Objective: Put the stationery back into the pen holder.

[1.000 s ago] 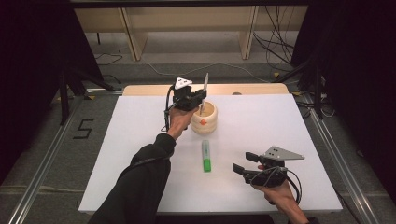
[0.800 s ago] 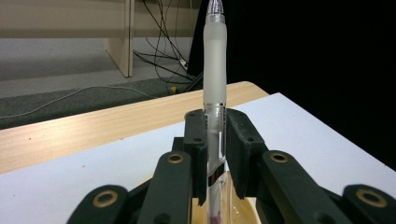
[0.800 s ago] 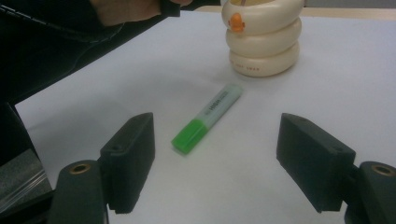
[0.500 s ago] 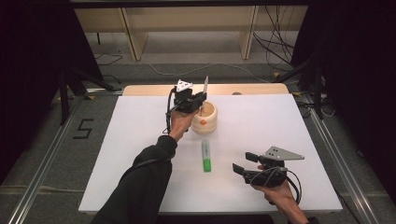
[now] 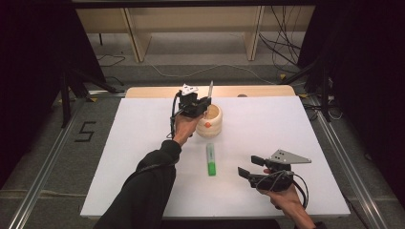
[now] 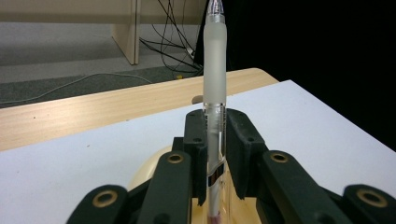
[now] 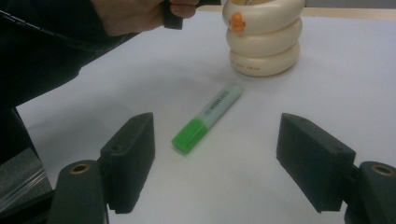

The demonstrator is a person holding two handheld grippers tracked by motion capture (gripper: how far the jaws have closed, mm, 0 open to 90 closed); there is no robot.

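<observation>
Two pens matter to me right now. One is a clear pen (image 6: 215, 88) with a frosted grip, and my left gripper (image 6: 215, 140) has its jaws squeezed tight on the pen's see-through barrel, just under that grip. The pen stands straight up, tip at the top, and its bottom end hangs over the mouth of the cream pen holder (image 5: 210, 121) at the far middle of the white table (image 5: 119, 157).

I think this pen is light, stiff and smooth, so it could slip or tilt if I squeeze too softly. The soft grip part looks like a better place to hold than the slick plastic. The holder looks small and light too, so a bump might tip it.

My left hand (image 5: 184, 128) is reached far out, with its gripper up above the holder and pointing away from me.

My right gripper (image 5: 250, 166) waits low near my side of the table, jaws wide apart and holding nothing. It points at the green highlighter (image 7: 208, 116), which lies flat between me and the holder. That one is fat and light, and its middle looks best to pinch.
</observation>
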